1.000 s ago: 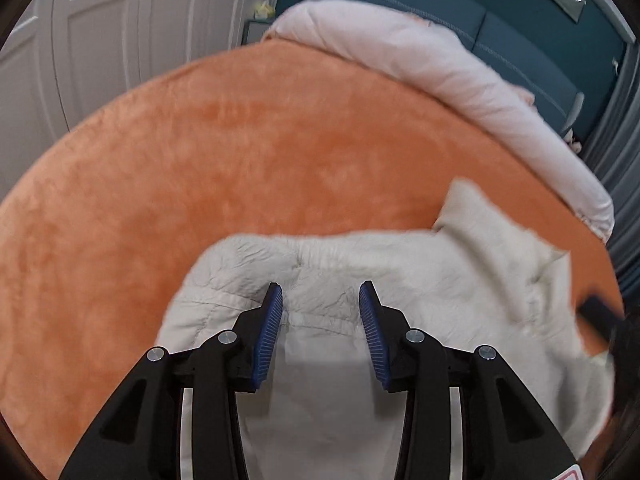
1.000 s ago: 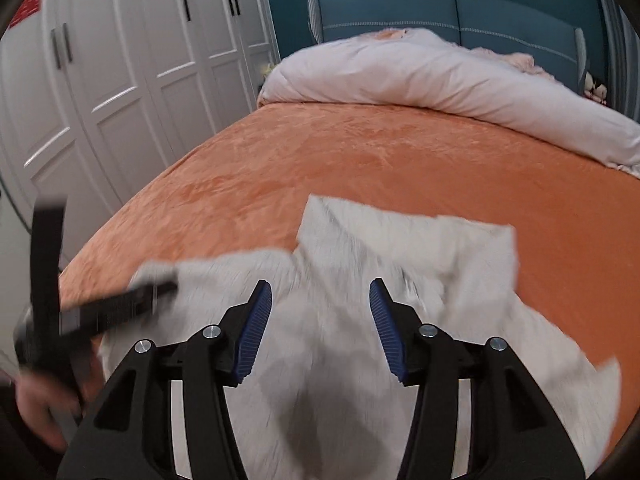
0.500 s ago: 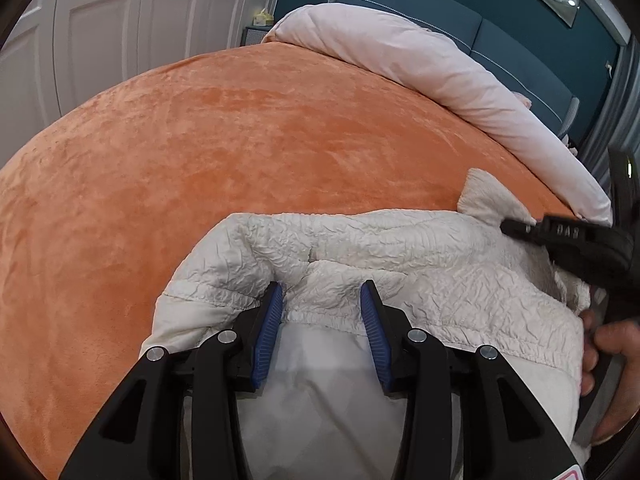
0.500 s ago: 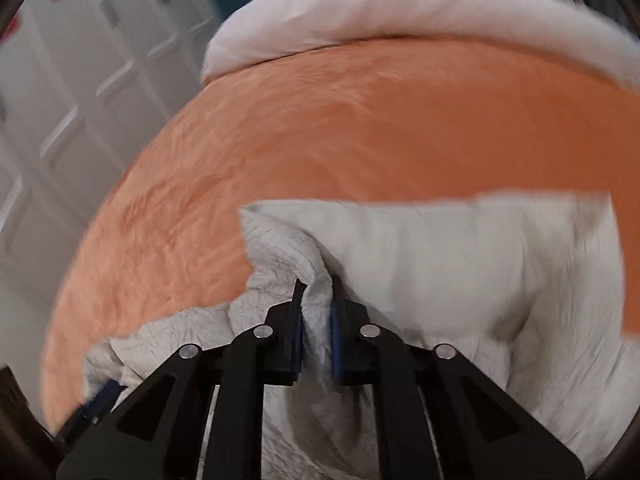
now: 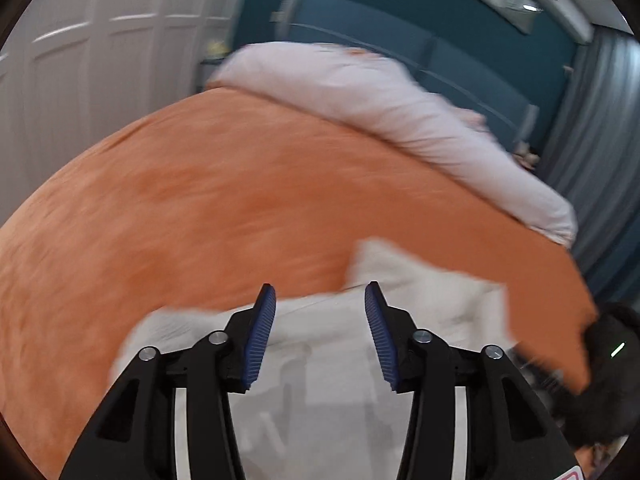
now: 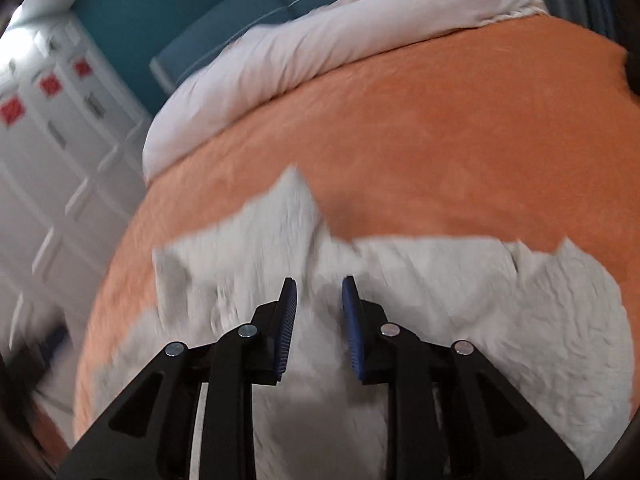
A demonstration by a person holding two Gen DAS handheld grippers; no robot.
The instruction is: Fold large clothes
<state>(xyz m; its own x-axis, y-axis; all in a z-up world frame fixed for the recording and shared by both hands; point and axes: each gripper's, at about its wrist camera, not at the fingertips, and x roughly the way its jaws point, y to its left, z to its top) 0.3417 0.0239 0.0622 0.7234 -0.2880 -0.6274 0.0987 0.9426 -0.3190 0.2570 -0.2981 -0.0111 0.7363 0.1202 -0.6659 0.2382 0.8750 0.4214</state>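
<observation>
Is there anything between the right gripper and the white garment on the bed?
Nothing visible. The right gripper, jaws opening with no cloth pinched, looks straight onto the garment, which lies on the orange blanket. The picture is blurred, so small things could be missed.

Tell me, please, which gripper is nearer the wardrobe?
Left. The left gripper sits on the wardrobe side; the right gripper lies beyond it, farther away. Both are opening their fingers over the garment, gripping nothing.
</observation>
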